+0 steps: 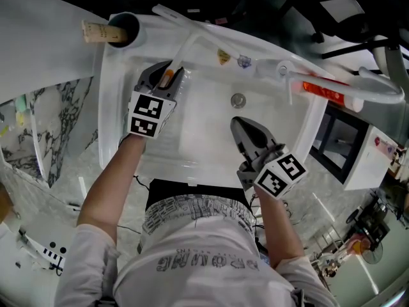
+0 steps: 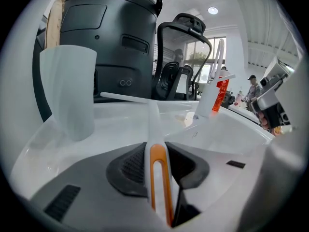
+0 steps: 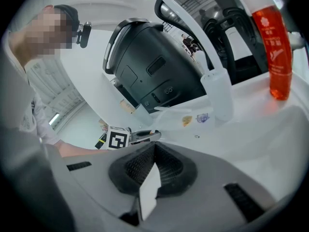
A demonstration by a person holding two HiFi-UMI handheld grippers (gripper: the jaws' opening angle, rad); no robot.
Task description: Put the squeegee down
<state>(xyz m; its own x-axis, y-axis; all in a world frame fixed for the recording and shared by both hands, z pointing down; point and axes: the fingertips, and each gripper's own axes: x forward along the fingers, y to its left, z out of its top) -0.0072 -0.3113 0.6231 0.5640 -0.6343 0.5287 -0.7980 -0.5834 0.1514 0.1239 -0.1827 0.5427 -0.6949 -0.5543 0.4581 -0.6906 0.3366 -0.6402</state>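
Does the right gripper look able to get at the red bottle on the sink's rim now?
Probably yes. The right gripper is over the basin, the red bottle stands to its right, and nothing shows between them.

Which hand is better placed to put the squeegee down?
Left. The left claw grips the squeegee by its handle above the left rim of the sink; the right claw hangs over the basin, apart from it.

I count two: my left gripper and right gripper; one squeegee, one sink, one red bottle, perhaps one cup far left
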